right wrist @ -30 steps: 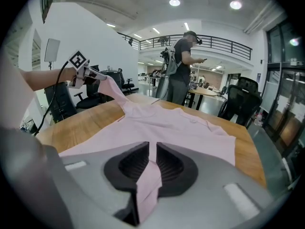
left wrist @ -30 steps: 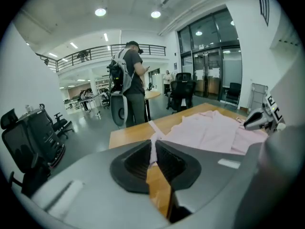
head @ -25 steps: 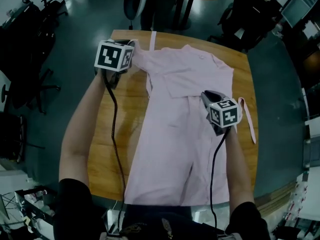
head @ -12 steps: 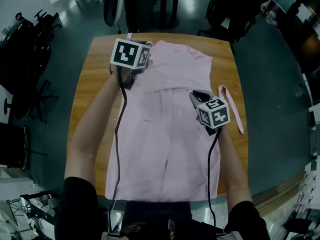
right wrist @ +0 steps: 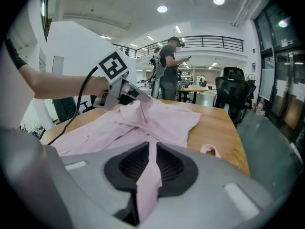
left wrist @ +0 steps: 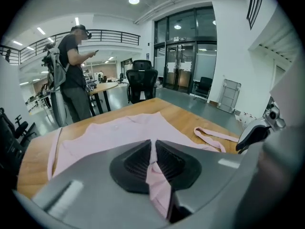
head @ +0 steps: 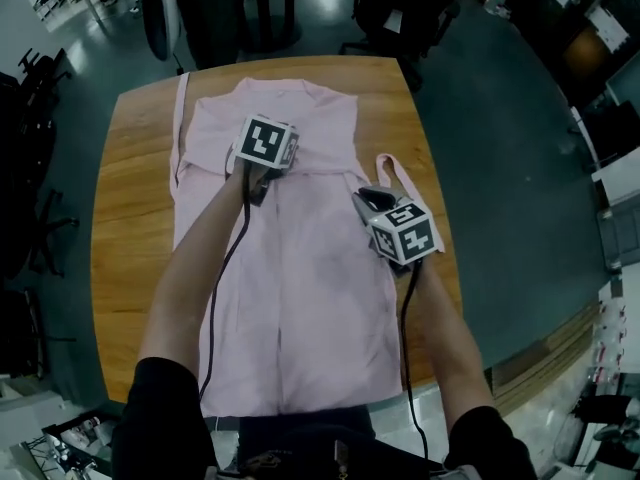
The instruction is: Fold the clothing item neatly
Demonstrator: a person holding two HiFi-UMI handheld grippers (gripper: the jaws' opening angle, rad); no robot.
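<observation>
Your left gripper [left wrist: 152, 149] and right gripper [right wrist: 151, 159] are each clamped on a fold of the pink garment [head: 310, 288], which is spread down the middle of the table [head: 130, 238]. It looks light and limp, so grip it at seams and edges. Only the head view shows its full outline, while the right gripper view shows cloth tenting under your left gripper.

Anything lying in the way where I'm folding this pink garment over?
Nothing visible. Both the left gripper and right gripper have jaws shut on the pink cloth garment; its middle is bare. Only its own pink strap trails on the wooden table, at the right.
</observation>
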